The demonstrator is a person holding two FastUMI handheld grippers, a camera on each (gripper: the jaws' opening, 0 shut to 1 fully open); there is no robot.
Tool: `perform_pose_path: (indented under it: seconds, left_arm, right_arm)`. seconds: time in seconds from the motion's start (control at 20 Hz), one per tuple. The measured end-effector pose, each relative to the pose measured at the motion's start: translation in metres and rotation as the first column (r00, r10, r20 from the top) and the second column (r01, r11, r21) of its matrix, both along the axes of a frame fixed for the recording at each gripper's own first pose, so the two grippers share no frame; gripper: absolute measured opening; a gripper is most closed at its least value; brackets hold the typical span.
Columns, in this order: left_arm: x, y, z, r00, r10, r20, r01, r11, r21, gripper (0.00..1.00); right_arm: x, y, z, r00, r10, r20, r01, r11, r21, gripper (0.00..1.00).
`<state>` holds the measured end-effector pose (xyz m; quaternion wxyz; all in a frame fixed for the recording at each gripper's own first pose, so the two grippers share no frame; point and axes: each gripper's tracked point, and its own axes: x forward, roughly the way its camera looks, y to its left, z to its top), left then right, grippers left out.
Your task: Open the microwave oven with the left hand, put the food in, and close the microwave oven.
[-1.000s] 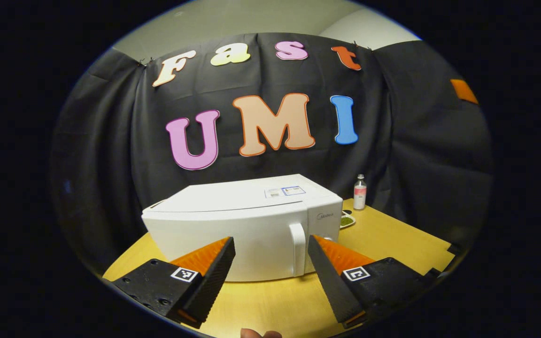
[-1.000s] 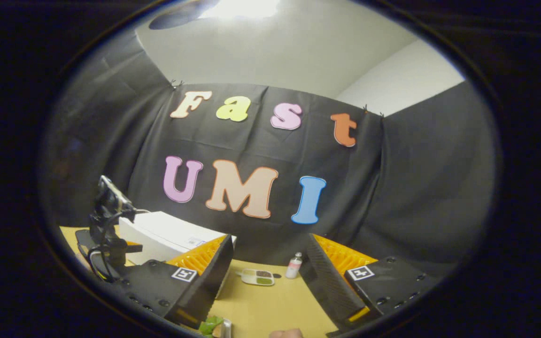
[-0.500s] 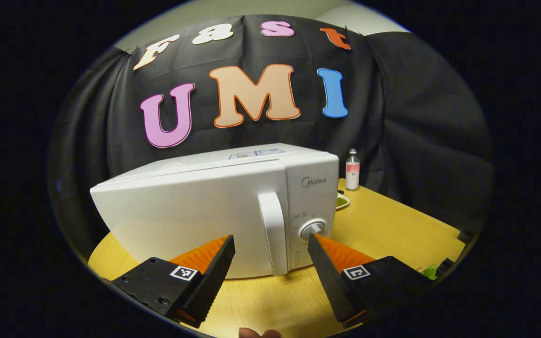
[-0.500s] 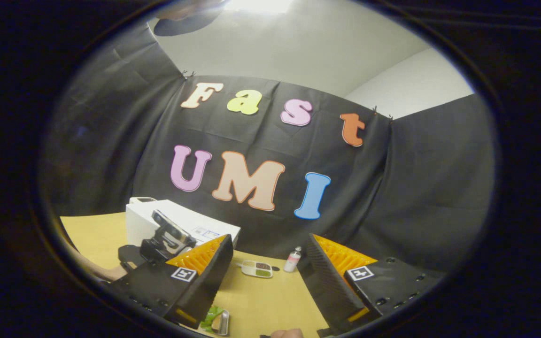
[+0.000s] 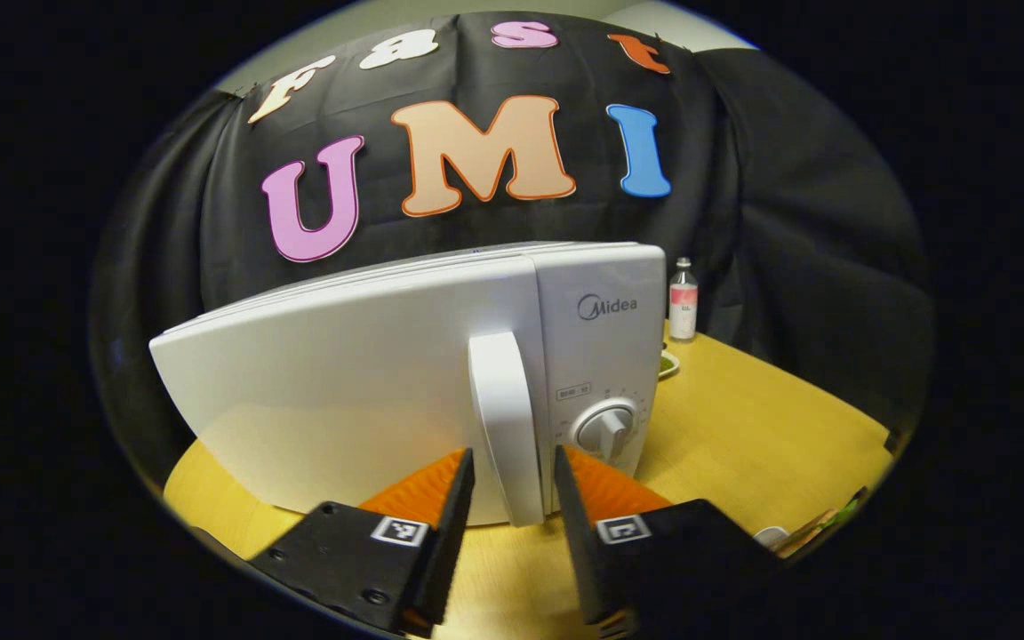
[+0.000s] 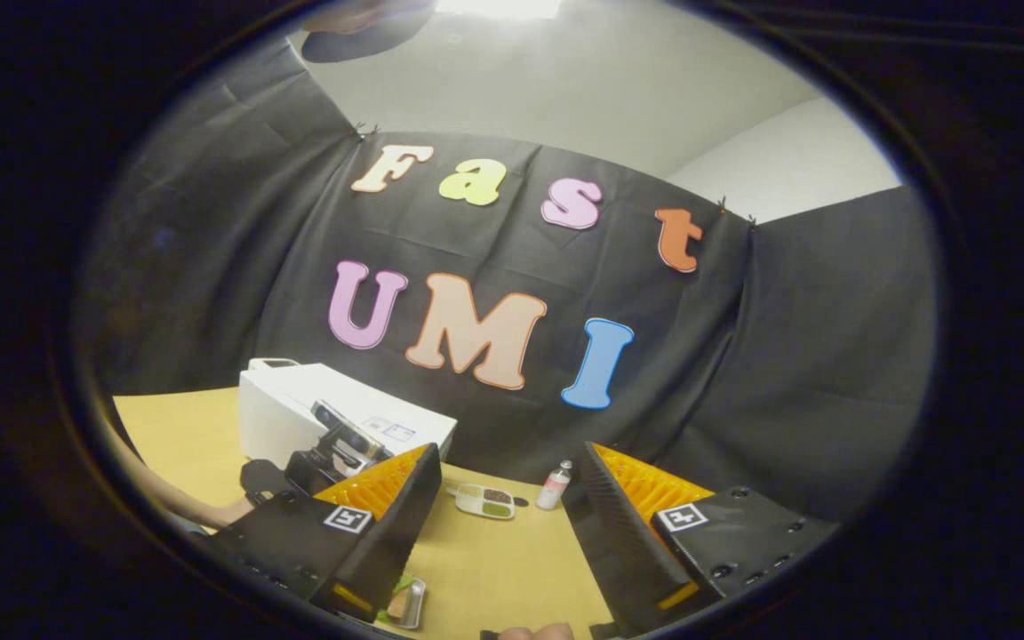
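The left hand-held gripper (image 5: 510,493) sits right at the front of the white microwave oven (image 5: 370,382), its two fingers spread to either side of the lower end of the upright door handle (image 5: 505,418); whether they touch it cannot be told. The door is closed, and the dial (image 5: 605,428) lies just right of the handle. The right hand-held gripper (image 6: 499,511) hangs above the counter (image 6: 494,560) with fingers wide apart and nothing between them; a small metal tray of food (image 6: 407,603) lies below its left finger. Farther ahead stand a divided dish (image 6: 484,501) and a small bottle (image 6: 553,485).
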<state>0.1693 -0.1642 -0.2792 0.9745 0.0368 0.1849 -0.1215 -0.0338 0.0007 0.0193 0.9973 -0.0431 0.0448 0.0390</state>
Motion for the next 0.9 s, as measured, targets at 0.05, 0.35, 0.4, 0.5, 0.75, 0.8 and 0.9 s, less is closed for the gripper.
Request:
perform_pose_path:
  seconds: [0.05, 0.35, 0.4, 0.5, 0.75, 0.8, 0.9]
  left_arm:
    - [-0.007, -0.001, 0.004, 1.000, 0.005, -0.012, -0.005, 1.000, 0.002, 0.28]
    - [-0.010, -0.003, 0.005, 0.999, -0.040, -0.002, 0.040, 0.996, -0.075, 0.12]
    - [-0.012, -0.002, 0.006, 0.999, -0.049, 0.009, 0.050, 0.996, -0.073, 0.11]
    - [-0.011, -0.002, 0.009, 0.997, -0.049, 0.057, 0.053, 0.995, -0.087, 0.08]
    - [-0.013, -0.002, 0.006, 0.999, -0.029, 0.037, 0.033, 0.995, -0.091, 0.07]
    - [-0.011, -0.005, 0.009, 0.997, -0.063, 0.044, 0.067, 0.994, -0.086, 0.07]
    - [-0.012, -0.003, 0.003, 0.994, -0.109, -0.005, 0.109, 0.992, -0.070, 0.07]
  right_arm:
    - [0.001, -0.002, 0.001, 1.000, -0.003, -0.002, 0.003, 1.000, 0.014, 0.97]
    - [0.004, -0.004, 0.001, 1.000, 0.012, -0.004, -0.012, 1.000, 0.010, 1.00]
    - [0.005, -0.002, -0.001, 1.000, 0.018, -0.008, -0.018, 1.000, 0.017, 0.97]
    - [0.005, 0.005, -0.002, 0.999, 0.031, -0.014, -0.031, 0.999, 0.031, 0.97]
    - [-0.001, 0.023, 0.004, 0.997, 0.078, -0.003, -0.078, 0.995, 0.054, 1.00]
    - [-0.003, 0.023, 0.006, 0.997, 0.080, 0.005, -0.081, 0.995, 0.061, 0.97]
    - [-0.006, 0.027, 0.009, 0.997, 0.080, 0.016, -0.081, 0.992, 0.094, 0.97]
